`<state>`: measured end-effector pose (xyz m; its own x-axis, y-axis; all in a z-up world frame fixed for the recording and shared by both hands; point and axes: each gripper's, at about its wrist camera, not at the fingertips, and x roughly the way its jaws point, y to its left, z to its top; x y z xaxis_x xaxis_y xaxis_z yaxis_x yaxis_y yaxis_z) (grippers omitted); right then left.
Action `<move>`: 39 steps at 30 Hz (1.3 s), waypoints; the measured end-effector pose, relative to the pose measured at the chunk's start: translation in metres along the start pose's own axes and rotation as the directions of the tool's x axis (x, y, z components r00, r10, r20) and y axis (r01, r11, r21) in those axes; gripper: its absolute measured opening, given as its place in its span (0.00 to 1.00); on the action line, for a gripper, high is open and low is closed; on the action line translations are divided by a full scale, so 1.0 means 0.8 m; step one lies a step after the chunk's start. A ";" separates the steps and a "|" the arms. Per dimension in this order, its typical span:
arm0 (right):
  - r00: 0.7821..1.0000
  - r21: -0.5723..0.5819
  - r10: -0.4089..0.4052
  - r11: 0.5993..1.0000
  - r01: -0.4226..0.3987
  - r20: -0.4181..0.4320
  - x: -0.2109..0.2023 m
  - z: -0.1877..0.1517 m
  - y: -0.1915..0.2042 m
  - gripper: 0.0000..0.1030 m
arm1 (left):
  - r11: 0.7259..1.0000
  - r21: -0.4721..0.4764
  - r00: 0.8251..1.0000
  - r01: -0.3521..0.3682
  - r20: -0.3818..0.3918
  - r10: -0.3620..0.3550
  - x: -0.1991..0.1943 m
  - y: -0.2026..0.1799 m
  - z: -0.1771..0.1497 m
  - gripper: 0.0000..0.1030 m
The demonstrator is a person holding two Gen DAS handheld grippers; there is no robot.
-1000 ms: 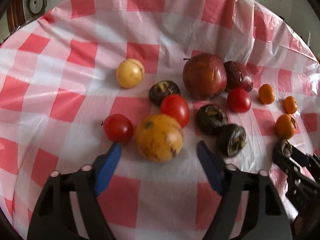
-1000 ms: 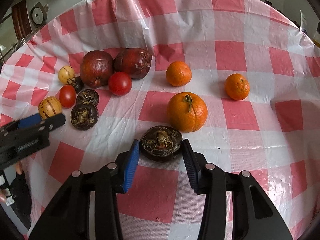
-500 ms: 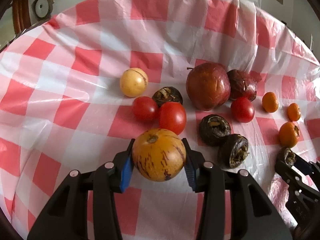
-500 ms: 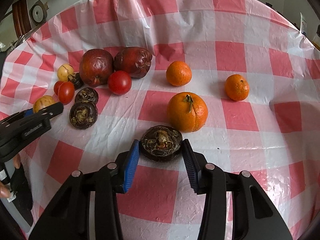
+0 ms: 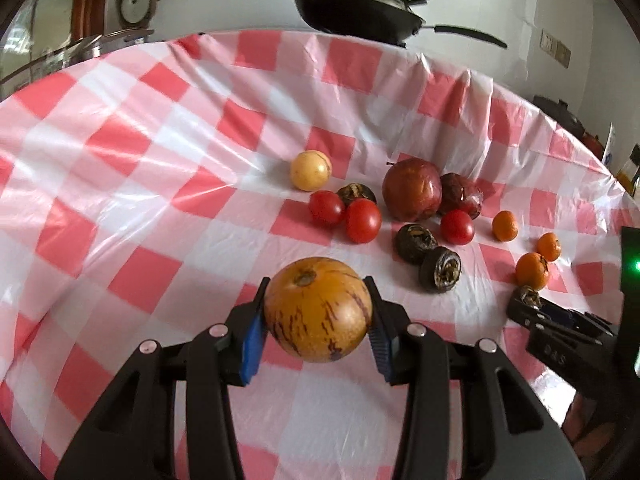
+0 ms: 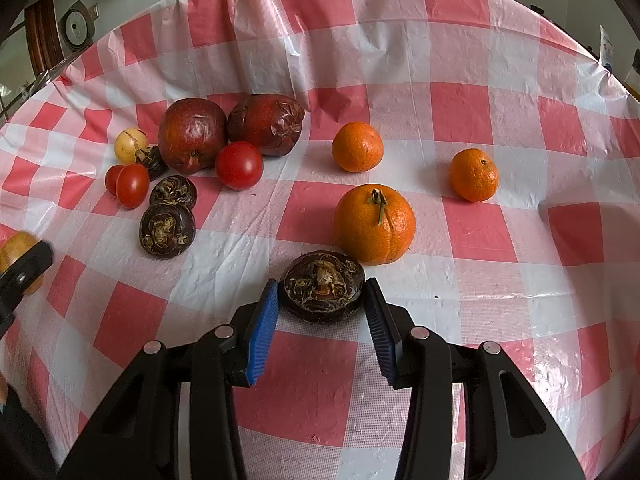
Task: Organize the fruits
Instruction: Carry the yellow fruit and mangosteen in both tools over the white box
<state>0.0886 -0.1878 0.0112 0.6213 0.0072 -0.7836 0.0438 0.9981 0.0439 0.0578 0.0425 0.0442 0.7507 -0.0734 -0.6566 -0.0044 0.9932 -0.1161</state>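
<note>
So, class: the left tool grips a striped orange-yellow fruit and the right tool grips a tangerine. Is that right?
Not quite. The right tool grips a dark brown water chestnut, as the right wrist view shows; the tangerine sits behind it. The left tool does grip the striped orange-yellow fruit.

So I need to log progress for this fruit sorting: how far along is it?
Partly done. The three oranges sit grouped on their own, and the two red apples lie side by side. In hand: the left gripper holds a striped yellow melon, and the right gripper clamps a dark water chestnut. Left: tomatoes, other chestnuts and the small yellow fruit remain mixed.
</note>
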 end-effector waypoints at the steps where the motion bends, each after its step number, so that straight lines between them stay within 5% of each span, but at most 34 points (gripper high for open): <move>1: 1.000 0.000 -0.001 1.000 0.001 0.001 0.000 0.000 0.000 0.42 | 1.000 -0.012 1.000 0.001 0.001 -0.001 -0.003 0.005 -0.002 0.43; 10: 0.996 -0.023 -0.037 0.999 0.040 0.083 -0.032 -0.014 0.016 0.42 | 0.992 -0.122 0.999 0.029 0.019 -0.027 -0.057 0.054 -0.039 0.43; 25: 0.972 -0.217 0.190 0.963 -0.158 0.136 -0.193 -0.136 0.197 0.42 | 0.988 -0.102 0.981 -0.119 0.138 0.133 -0.249 0.202 -0.134 0.43; 39: 0.958 -0.489 0.265 0.853 -0.180 0.111 -0.258 -0.206 0.346 0.42 | 0.938 -0.212 0.957 -0.275 0.033 0.288 -0.316 0.344 -0.242 0.43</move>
<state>-0.1568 0.0972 0.0831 0.6935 0.2647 -0.6701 -0.4571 0.8806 -0.1252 -0.2611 0.3171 0.0335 0.7390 0.2187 -0.6372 -0.3507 0.9325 -0.0866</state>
